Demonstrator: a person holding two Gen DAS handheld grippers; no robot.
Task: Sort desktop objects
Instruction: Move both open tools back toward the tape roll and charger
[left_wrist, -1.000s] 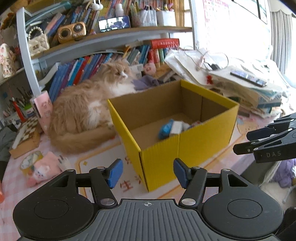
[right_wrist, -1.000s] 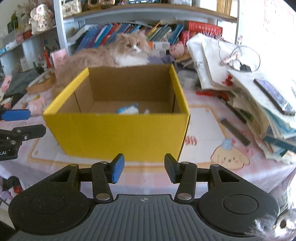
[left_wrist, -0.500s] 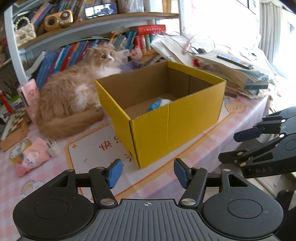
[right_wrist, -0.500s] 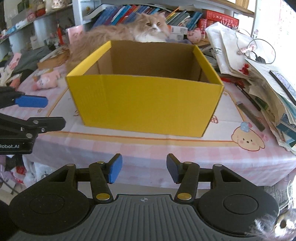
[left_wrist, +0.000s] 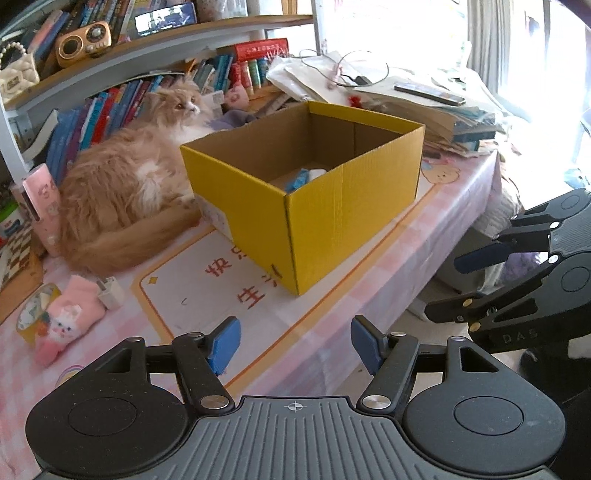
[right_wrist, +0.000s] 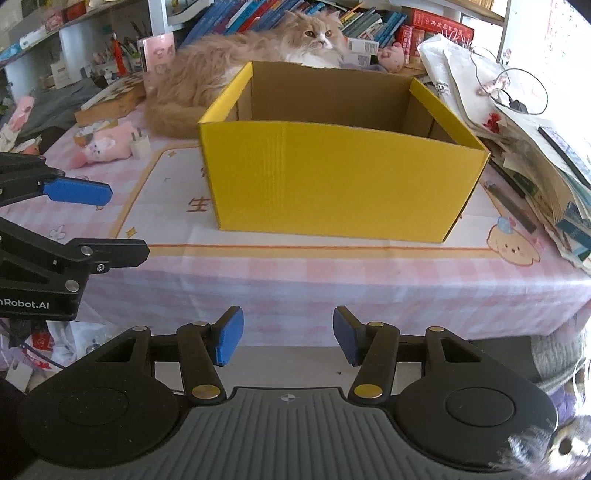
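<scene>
An open yellow cardboard box (left_wrist: 351, 218) (right_wrist: 332, 177) stands on the pink checked table. Inside it lie a blue item (left_wrist: 299, 178) and a white one (left_wrist: 317, 171). A pink plush sock (left_wrist: 66, 317) (right_wrist: 101, 146), a white charger plug (left_wrist: 110, 293) and a tape roll (left_wrist: 33, 314) lie left of the box. My left gripper (left_wrist: 295, 341) (right_wrist: 127, 223) hovers over the table's front edge, its jaws opening with nothing between them. My right gripper (right_wrist: 288, 338) (left_wrist: 443, 290) hangs open and empty just off the table's front edge.
A long-haired ginger cat (left_wrist: 122, 184) (right_wrist: 221, 74) lies behind and left of the box. A tall stack of papers and books (left_wrist: 424, 107) (right_wrist: 535, 147) crowds the right side. Bookshelves (left_wrist: 147, 48) line the back. A dark flat strip (right_wrist: 513, 206) lies right of the box.
Both grippers have drawn back from the box toward the table's front edge, so the box looks farther away. The left jaws stand a little wider.
</scene>
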